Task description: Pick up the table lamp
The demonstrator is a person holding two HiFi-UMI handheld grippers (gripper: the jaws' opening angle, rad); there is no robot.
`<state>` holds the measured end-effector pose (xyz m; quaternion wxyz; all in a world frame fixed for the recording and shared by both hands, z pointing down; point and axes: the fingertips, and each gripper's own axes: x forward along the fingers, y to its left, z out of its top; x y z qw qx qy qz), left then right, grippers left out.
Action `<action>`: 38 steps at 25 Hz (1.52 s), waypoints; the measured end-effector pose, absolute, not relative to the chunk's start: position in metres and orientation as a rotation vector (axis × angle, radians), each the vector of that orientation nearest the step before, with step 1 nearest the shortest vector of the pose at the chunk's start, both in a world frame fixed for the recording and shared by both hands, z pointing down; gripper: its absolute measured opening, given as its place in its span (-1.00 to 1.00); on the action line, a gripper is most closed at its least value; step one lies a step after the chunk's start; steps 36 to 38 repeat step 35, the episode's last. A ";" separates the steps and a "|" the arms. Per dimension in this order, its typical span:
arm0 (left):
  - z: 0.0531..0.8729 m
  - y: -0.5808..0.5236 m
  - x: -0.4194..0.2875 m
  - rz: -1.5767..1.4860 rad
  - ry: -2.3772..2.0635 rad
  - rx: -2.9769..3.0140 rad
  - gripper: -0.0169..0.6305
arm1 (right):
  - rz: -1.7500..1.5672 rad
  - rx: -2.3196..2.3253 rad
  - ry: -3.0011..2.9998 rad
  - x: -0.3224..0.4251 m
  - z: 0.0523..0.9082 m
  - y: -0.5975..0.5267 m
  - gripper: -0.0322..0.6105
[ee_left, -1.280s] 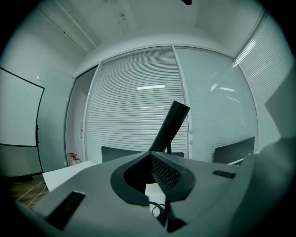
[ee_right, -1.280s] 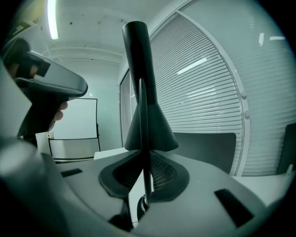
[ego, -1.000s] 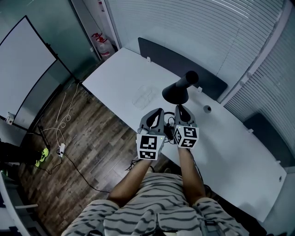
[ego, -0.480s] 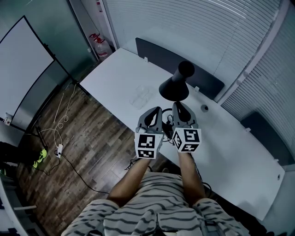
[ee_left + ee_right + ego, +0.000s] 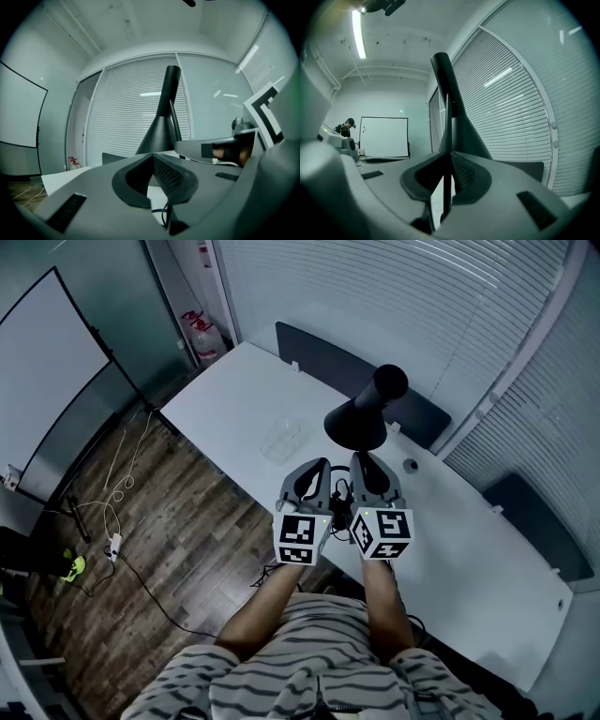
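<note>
The black table lamp (image 5: 363, 412) has a cone shade with a long neck and hangs above the white table (image 5: 225, 399). My right gripper (image 5: 369, 471) is shut on the lamp's thin stem (image 5: 447, 187), which runs upright between the pads. In the right gripper view the shade (image 5: 465, 136) rises just beyond the right gripper (image 5: 449, 157). My left gripper (image 5: 315, 476) is close beside it on the left, its pads together with nothing between them. The left gripper view shows the shade (image 5: 161, 129) ahead of the left gripper (image 5: 152, 159). A black cable (image 5: 341, 493) hangs between the grippers. The lamp's foot is hidden.
A clear plastic item (image 5: 285, 435) lies on the table left of the lamp. A small dark round thing (image 5: 409, 465) sits to the right. A dark partition panel (image 5: 323, 354) lines the far edge before blinds. A whiteboard (image 5: 47, 381) and loose cables (image 5: 112, 512) are left, over the wooden floor.
The right gripper has risen with the lamp in it, and the shade now stands higher and a little further right in the head view. The left gripper has hardly moved.
</note>
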<state>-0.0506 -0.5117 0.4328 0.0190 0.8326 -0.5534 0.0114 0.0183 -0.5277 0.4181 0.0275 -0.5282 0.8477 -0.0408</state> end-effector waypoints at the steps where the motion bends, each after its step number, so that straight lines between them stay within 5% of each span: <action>1: 0.431 -0.511 -0.051 0.028 -1.719 2.584 -0.93 | -0.124 -1.628 2.624 0.017 0.417 -0.526 -0.77; 38: 0.411 -0.496 -0.040 -0.023 -1.697 2.647 -0.93 | -0.093 -1.621 2.604 0.018 0.405 -0.502 -0.77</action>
